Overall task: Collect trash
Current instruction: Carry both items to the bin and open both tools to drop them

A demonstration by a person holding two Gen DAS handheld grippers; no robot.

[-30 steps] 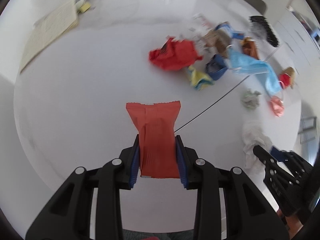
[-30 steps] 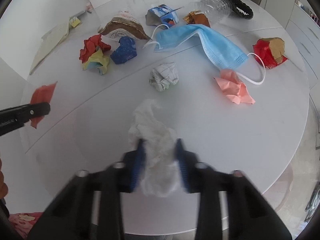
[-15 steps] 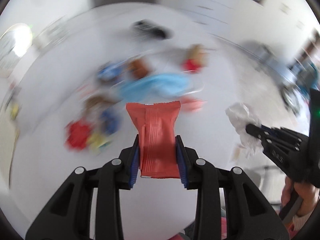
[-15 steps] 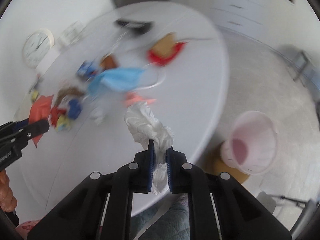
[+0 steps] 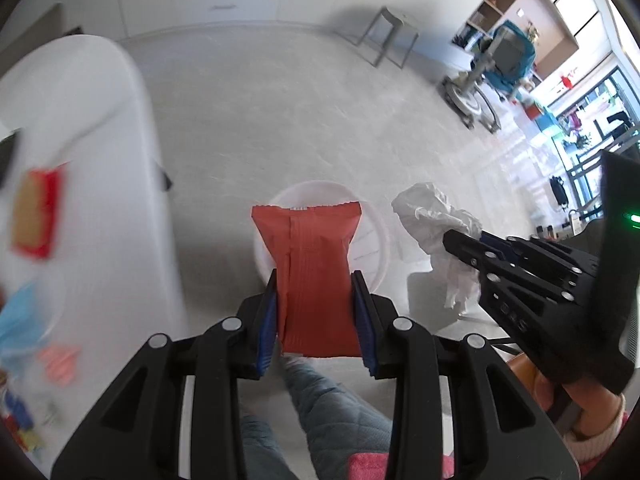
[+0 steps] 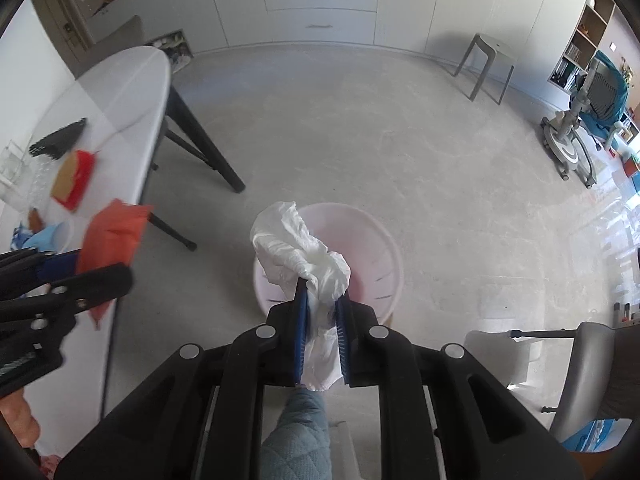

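Observation:
My left gripper (image 5: 316, 280) is shut on a red snack wrapper (image 5: 310, 276) and holds it in the air above a pale pink bin (image 5: 372, 236) on the floor. My right gripper (image 6: 322, 286) is shut on a crumpled white tissue (image 6: 300, 252), also above the bin (image 6: 380, 256). The right gripper and its tissue (image 5: 436, 216) show at the right of the left wrist view. The left gripper with the wrapper (image 6: 112, 236) shows at the left of the right wrist view.
The white round table (image 6: 120, 92) stands to the left with more trash on it: a red and tan carton (image 6: 74, 178), a blue mask (image 6: 42, 236), a black comb (image 6: 58, 142). A grey stool (image 6: 486, 64) stands on the floor behind. My knee (image 6: 298, 432) is below.
Both grippers have swung right, away from the table, carrying the wrapper and the tissue. They now hang over the bin on the floor.

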